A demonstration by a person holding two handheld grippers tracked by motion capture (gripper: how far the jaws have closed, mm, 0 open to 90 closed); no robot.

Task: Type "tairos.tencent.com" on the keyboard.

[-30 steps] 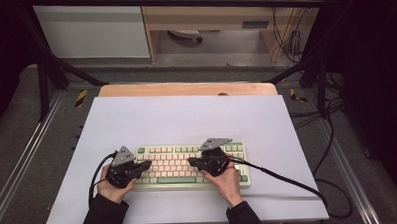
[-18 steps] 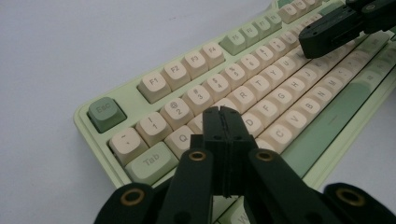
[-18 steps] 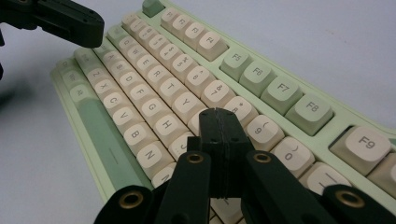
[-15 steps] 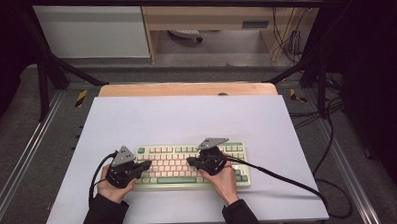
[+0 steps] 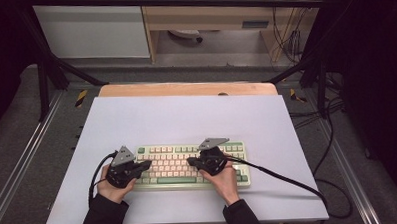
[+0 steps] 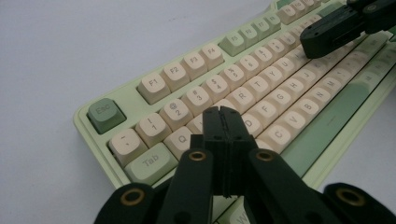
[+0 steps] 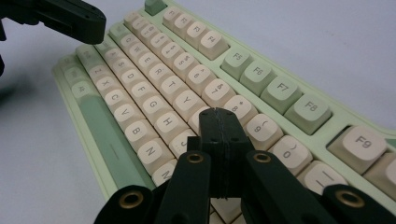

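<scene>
Both grippers, left (image 5: 147, 165) and right (image 5: 190, 161), have jaws pressed together, hovering over our keyboard (image 5: 188, 165) near the table's (image 5: 186, 117) front edge. We judge key-pressing barely begun; we cannot tell whether either tip touches a key.

The keyboard (image 5: 191, 165) lies on the table (image 5: 186, 117) toward six o'clock from the tabletop's middle, its long side running from nine to three. The left gripper (image 5: 147, 165) sits over the keyboard's nine o'clock end, tips pointing toward three; the right gripper (image 5: 191, 161) sits just three o'clock of the keyboard's middle, tips pointing toward nine. A hand (image 5: 114, 187) holds the left gripper at seven o'clock of the keyboard, and the other hand (image 5: 226, 180) holds the right at five.
</scene>
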